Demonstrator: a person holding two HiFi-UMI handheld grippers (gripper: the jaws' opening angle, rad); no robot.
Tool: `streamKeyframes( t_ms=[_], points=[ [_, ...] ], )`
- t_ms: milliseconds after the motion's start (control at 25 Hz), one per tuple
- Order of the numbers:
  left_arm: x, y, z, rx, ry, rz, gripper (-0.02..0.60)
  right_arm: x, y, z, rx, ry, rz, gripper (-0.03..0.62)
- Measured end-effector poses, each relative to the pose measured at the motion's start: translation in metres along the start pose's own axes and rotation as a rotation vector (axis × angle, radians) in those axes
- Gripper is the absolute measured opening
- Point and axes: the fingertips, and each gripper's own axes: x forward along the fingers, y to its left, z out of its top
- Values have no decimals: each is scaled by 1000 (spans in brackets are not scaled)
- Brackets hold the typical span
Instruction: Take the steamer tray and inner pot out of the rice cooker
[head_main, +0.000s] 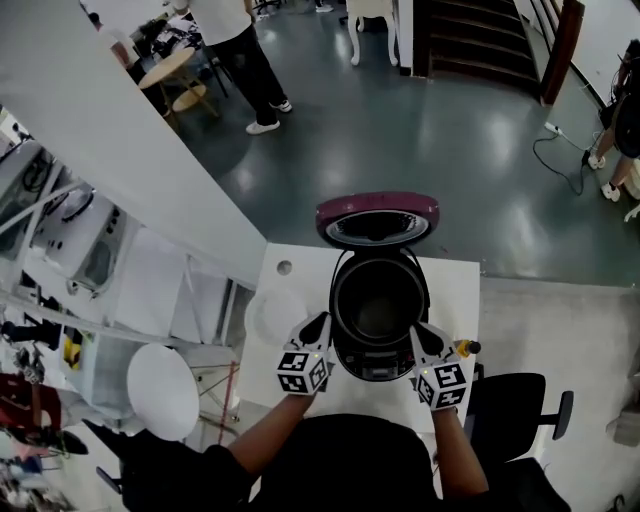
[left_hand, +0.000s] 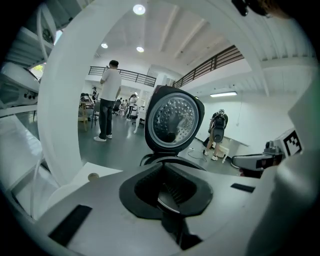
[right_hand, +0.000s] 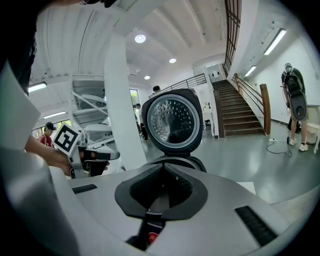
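Observation:
The black rice cooker (head_main: 378, 300) stands on the white table (head_main: 300, 265) with its maroon lid (head_main: 377, 218) swung up and back. Its well looks dark; I cannot tell whether the pot sits inside. My left gripper (head_main: 318, 322) is shut and empty beside the cooker's left flank. My right gripper (head_main: 421, 331) is shut and empty beside the right flank. In the left gripper view the jaws (left_hand: 162, 167) meet in front of the lid's dimpled inner plate (left_hand: 173, 120). The right gripper view shows the same plate (right_hand: 172, 120) beyond its shut jaws (right_hand: 162, 167).
A pale round dish-like thing (head_main: 275, 315) lies on the table left of the cooker. A small bottle (head_main: 466, 348) stands at the table's right edge. A black office chair (head_main: 520, 405) is at the right and a white round stool (head_main: 163, 390) at the left. People stand far off.

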Motion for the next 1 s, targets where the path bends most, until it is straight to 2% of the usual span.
streamKeyframes(
  t_ms=[160, 320, 360, 440, 480, 560, 680, 840, 1000],
  points=[
    [14, 2, -1, 11, 21, 33, 12, 7, -18, 3, 21, -8, -4, 5],
    [30, 8, -6, 44, 69, 41, 19, 15, -45, 11, 11, -25, -84, 5],
    [34, 10, -8, 60, 84, 47, 30, 20, -51, 10, -7, -8, -98, 6],
    [44, 14, -13, 79, 120, 45, 111, 32, -62, 4, -31, 41, -111, 20],
    [49, 15, -15, 84, 138, 35, 129, 40, -66, 1, -34, 64, -110, 58],
    [61, 15, -21, 88, 169, 10, 146, 54, -71, -5, -33, 101, -100, 132],
    [76, 14, -29, 82, 216, -9, 154, 68, -77, -16, -75, 173, -101, 158],
    [90, 21, -32, 153, 283, 19, 211, 91, -83, -27, -142, 263, -122, 189],
    [104, 29, -33, 217, 317, 44, 221, 111, -86, -34, -185, 316, -147, 189]
  ],
)
